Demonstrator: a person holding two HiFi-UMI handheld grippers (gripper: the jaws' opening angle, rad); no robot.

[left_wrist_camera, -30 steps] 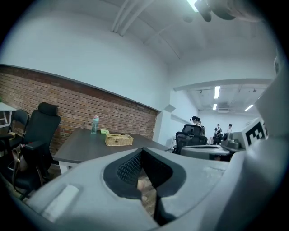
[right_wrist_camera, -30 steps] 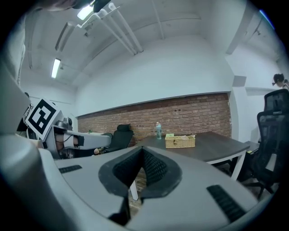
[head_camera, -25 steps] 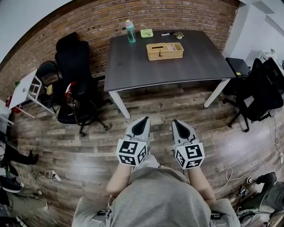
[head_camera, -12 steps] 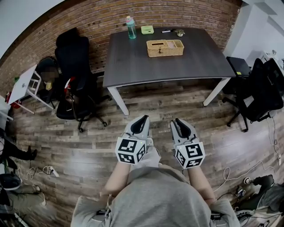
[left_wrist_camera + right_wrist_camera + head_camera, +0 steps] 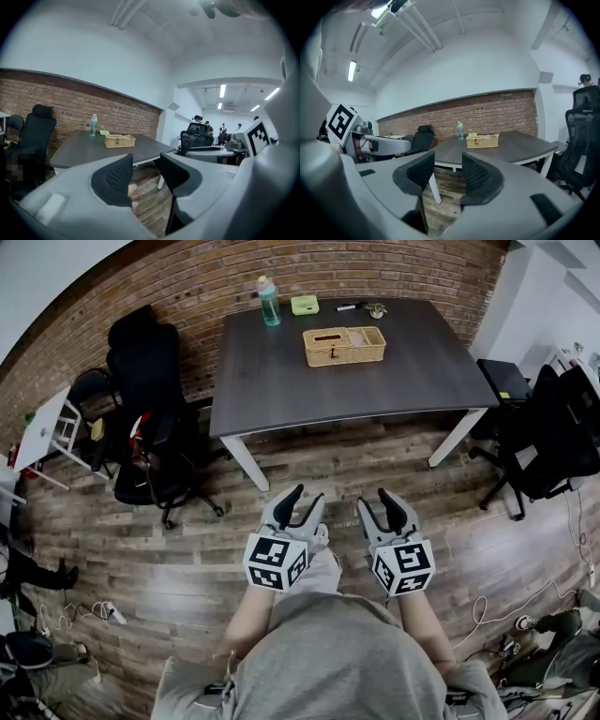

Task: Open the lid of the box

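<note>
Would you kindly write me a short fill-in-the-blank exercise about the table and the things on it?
The wicker box stands on the dark ____.
The wall behind the table is built of ____.
In the head view, the bottle stands to the ____ of the box.
Missing words: table, brick, left.

top (image 5: 328, 657): plain grey, loose cloth
left gripper (image 5: 301, 504): pale grey shell, black tapering jaws, opening with nothing between them
right gripper (image 5: 380, 506): same pale grey shell and black jaws, opening with nothing between them
pads (image 5: 117, 174): black, dotted grip texture
marker cubes (image 5: 278, 562): white faces, black square patterns
</note>
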